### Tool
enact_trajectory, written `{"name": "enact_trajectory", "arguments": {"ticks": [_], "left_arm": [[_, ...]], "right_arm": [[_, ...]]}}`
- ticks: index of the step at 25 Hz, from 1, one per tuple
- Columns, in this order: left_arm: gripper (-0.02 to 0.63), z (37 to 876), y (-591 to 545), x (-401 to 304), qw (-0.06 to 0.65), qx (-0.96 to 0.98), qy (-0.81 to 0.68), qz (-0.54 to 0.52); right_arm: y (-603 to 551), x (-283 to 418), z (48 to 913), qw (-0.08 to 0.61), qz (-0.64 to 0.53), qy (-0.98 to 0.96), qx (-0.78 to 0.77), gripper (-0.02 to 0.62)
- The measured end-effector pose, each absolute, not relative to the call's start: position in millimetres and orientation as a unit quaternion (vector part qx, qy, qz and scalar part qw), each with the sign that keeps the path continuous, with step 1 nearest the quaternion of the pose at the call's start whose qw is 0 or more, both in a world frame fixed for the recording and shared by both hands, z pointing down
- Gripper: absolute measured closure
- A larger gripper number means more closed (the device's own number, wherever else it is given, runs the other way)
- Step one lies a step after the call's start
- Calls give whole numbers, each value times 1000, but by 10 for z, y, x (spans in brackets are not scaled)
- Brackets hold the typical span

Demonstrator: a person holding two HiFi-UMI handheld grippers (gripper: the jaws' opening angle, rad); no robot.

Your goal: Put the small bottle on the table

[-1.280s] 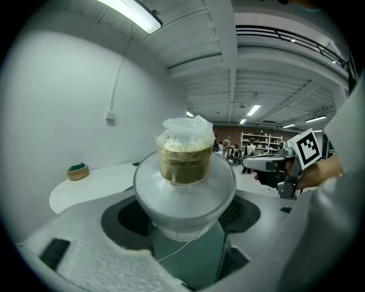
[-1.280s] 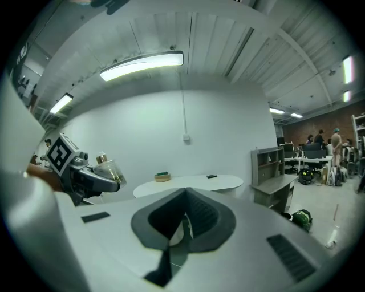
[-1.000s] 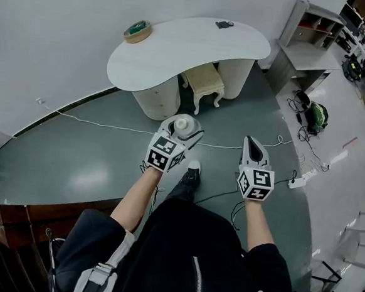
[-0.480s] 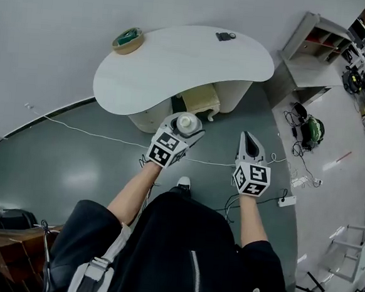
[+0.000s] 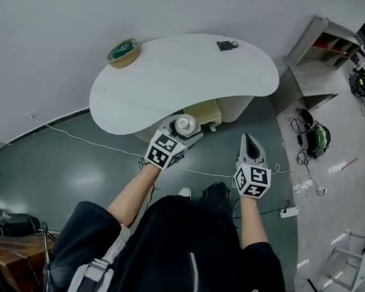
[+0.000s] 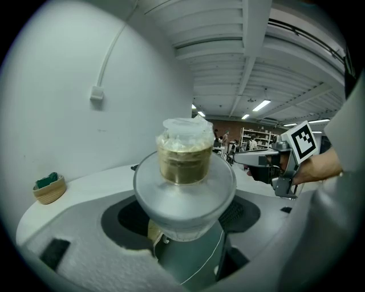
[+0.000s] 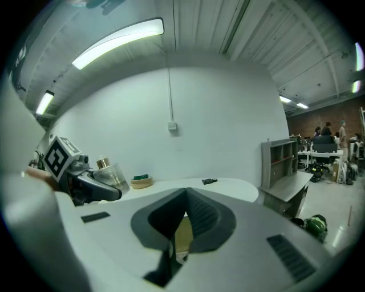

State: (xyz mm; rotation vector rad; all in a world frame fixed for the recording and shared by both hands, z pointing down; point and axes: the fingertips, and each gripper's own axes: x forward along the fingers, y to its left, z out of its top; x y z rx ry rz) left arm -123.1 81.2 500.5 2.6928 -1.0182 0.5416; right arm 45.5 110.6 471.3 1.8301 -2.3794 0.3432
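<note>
A small clear bottle [image 6: 184, 171] with a gold neck and a clear cap stands upright between the jaws of my left gripper [image 6: 185, 214], which is shut on its rounded body. In the head view the bottle [image 5: 184, 125] and left gripper [image 5: 181, 132] hover at the near edge of the white curved table [image 5: 175, 72]. My right gripper [image 5: 250, 144] is held to the right, over the floor just short of the table, jaws shut with nothing in them. The right gripper view shows the bottle [image 7: 111, 173] at the left, ahead of the closed jaws [image 7: 185, 201].
On the table sit a small basket with something green [image 5: 124, 51] at the far left and a small black object [image 5: 225, 45] at the back. A cream stool [image 5: 205, 112] stands under it. A grey shelf unit [image 5: 322, 52], cables and a power strip [image 5: 288, 212] lie to the right.
Both grippers have travelled forward toward the table, which now lies closer below them. The bottle stays in the left gripper's jaws; the right gripper stays shut.
</note>
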Motion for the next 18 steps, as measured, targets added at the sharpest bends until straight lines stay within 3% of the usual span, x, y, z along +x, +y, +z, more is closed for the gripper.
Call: {"name": "enact_trajectory", "arguments": {"ticks": [18], "left_arm": [[268,5039,-1891,-288,146,829,-513,164]], "right_arm": [[-2271,1285,4690,75,90,-889,442,593]]}}
